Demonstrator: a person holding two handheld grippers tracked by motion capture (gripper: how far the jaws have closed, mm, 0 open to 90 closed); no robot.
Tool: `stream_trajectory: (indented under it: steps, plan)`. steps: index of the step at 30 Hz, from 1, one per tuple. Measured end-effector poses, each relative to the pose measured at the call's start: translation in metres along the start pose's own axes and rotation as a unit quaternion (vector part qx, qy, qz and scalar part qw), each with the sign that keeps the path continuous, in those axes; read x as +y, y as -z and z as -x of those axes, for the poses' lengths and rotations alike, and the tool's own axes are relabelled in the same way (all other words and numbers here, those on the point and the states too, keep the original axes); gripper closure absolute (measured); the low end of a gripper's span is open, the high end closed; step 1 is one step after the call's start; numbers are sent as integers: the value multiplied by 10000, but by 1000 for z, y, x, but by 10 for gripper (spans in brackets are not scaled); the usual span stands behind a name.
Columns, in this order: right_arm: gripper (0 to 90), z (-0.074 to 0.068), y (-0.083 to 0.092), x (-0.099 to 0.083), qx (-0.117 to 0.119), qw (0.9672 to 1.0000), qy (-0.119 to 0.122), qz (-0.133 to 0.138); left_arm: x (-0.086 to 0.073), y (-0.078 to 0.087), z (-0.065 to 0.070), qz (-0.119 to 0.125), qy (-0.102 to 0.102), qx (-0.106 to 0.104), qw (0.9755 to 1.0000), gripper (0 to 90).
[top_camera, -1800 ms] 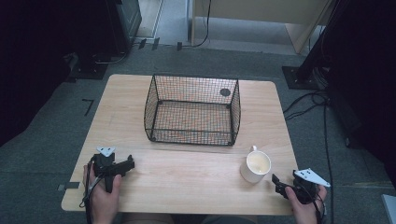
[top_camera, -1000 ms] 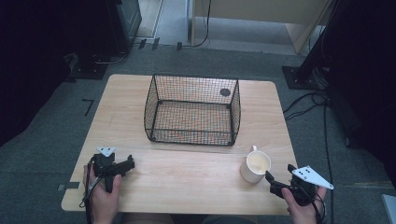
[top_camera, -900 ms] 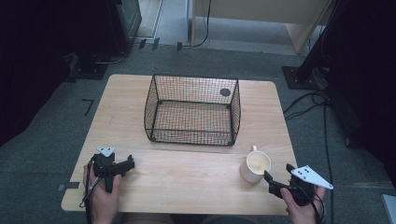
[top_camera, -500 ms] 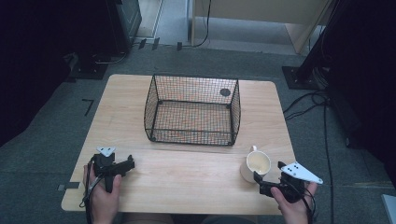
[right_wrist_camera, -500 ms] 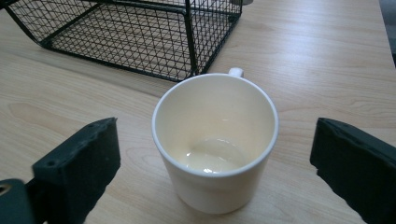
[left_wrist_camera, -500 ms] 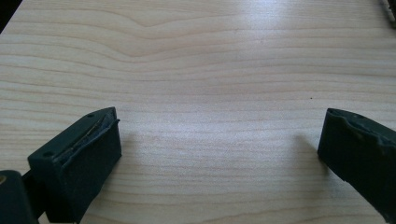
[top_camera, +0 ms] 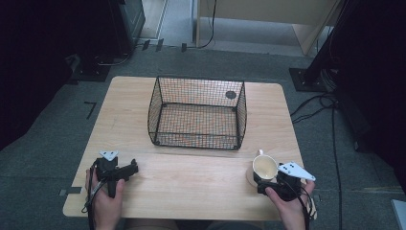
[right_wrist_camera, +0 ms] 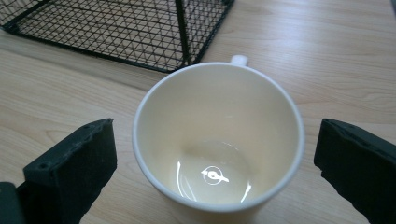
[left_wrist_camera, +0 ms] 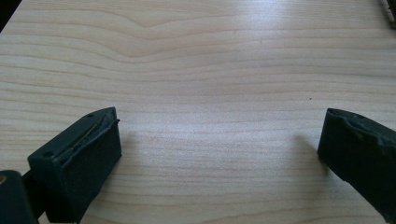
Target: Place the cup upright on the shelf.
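Note:
A white mug [top_camera: 264, 167] stands upright and empty near the table's front right, its handle turned toward the basket. In the right gripper view the mug [right_wrist_camera: 218, 140] sits between the two spread jaws without touching either. My right gripper [top_camera: 262, 184] is open, just in front of the mug. A black wire basket [top_camera: 197, 112] stands empty in the middle of the table; its corner [right_wrist_camera: 180, 32] rises behind the mug. My left gripper [top_camera: 131, 168] rests open at the front left, over bare wood [left_wrist_camera: 210, 93].
The light wooden table [top_camera: 129, 110] has a small dark round hole [top_camera: 231, 95] behind the basket. Cables [top_camera: 330, 110] run over the grey floor to the right, and dark stands rise at the far left and right.
My right gripper has slid left and forward from the table's front right corner up to the mug, so its jaws now flank it. The left gripper has stayed put.

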State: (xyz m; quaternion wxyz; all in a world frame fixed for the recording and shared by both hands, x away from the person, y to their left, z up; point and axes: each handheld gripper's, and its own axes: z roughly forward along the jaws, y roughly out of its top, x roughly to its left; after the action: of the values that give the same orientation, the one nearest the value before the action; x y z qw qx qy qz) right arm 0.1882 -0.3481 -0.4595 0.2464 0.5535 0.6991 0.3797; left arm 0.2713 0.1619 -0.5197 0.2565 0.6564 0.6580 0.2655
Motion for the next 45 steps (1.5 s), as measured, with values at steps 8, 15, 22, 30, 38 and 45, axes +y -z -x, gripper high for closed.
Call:
stream_trajectory:
  steps: [8, 15, 22, 30, 38, 45]
  plan:
    - [0, -1, -17, -3, -83, 9999, 42, -108, 0, 0, 0, 4, 1, 3, 10000, 0]
    - [0, -3, -25, -6, -87, 9998, 44, -151, 0, 0, 0, 4, 0, 3, 10000, 0]
    - [2, -3, -29, -9, -114, 9998, 43, -165, 0, 0, 0, 4, 1, 4, 10000, 0]
    - [85, -3, -29, -11, -246, 9996, 57, -93, 0, 0, 0, 5, 1, 2, 10000, 0]
    - [89, -5, -28, -10, -243, 9996, 138, -79, 0, 0, 0, 3, 1, 2, 10000, 0]
    - [90, -12, -26, -7, -134, 9997, 214, -35, 0, 0, 0, 3, -1, 2, 10000, 0]
